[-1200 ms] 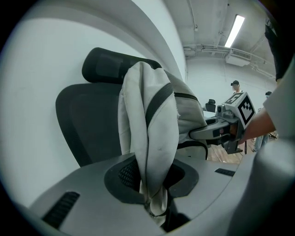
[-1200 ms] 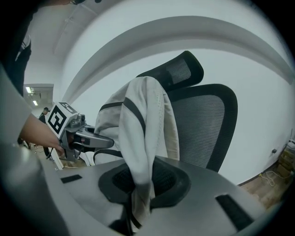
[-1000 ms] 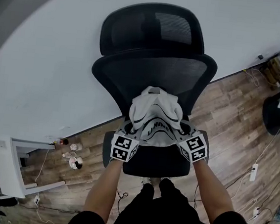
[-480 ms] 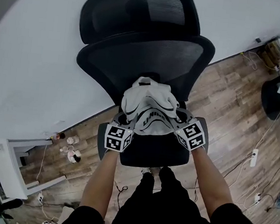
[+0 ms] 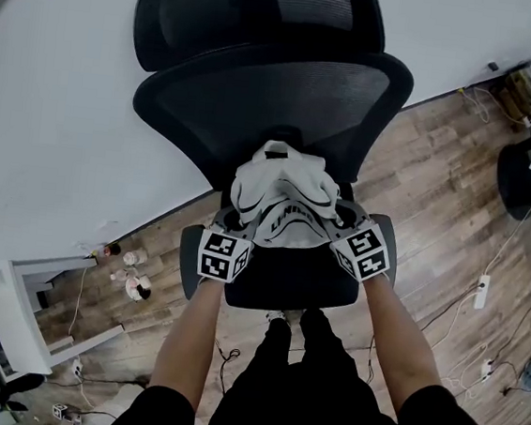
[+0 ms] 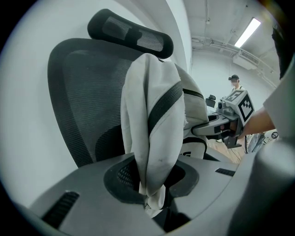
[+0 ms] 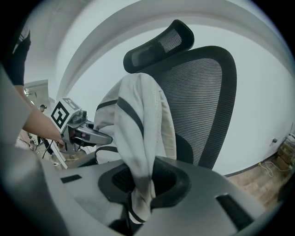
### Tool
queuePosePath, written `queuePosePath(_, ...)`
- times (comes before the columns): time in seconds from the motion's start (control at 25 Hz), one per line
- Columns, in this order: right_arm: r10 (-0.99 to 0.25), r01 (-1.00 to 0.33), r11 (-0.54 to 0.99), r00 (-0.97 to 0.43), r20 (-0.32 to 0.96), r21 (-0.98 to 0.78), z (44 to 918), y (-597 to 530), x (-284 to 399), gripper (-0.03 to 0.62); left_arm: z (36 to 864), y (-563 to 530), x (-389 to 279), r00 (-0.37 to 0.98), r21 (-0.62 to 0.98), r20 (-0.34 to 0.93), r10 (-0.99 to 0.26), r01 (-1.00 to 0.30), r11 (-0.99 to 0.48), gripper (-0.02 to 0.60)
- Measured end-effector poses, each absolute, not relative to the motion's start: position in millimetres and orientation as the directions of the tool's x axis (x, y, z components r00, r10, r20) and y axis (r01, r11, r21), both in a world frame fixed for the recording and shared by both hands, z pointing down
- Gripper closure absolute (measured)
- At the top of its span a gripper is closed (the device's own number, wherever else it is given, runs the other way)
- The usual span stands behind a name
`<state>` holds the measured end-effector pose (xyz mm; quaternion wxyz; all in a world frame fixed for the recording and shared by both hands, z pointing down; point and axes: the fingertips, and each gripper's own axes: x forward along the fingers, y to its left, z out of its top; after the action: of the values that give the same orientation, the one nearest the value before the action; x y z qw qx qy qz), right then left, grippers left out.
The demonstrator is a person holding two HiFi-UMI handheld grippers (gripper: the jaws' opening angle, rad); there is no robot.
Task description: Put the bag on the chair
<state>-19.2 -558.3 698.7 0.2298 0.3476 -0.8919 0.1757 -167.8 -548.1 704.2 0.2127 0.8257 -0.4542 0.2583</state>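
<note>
Where one chair [image 5: 276, 114] stands, one bag [image 5: 285, 204]

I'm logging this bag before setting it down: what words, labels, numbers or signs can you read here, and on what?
Black lettering on the front of the bag: too blurred to read.
Square markers on the left gripper and the right gripper: black-and-white patterns only, no words.
No label shows on the chair.

We see a white bag [image 5: 280, 204] with black stripes, a black mesh office chair [image 5: 267, 103] — brown wood-grain floor [image 5: 437, 197], white wall [image 5: 56, 138].
</note>
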Motion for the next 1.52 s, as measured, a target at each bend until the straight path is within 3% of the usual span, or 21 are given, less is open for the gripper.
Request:
queuePosePath(0.56,-0.548,-0.696,0.713,-0.630,0.550,-0.086,708.9,-560.7,-15.3,0.468,714.4,-551.1,-176.4,0.446,0.112,0.591,-0.673,-0.871,-0.479,0.451)
queuePosePath(0.88,-0.548,-0.703,0.704,-0.629,0.552,-0.101,709.4,-563.7,-9.5,0.394,712.5,-549.4,-182.8,0.457,0.129,0.576,-0.678,-0.870,-0.476,0.315)
queuePosePath(1.08,-0.547,-0.711,0.694,-0.624,0.558,-0.114,707.5,-558.7,-5.1,0.313,708.4,-537.8,-185.5,0.482,0.156,0.563,-0.671,-0.859,-0.487,0.231)
queuePosePath(1.52,-0.607,-0.761,0.639,-0.587,0.535,-0.110,690.6,-527.6,3.9,0.249,685.5,-503.4,-191.7,0.460,0.152,0.529,-0.713,-0.878,-0.453,0.225)
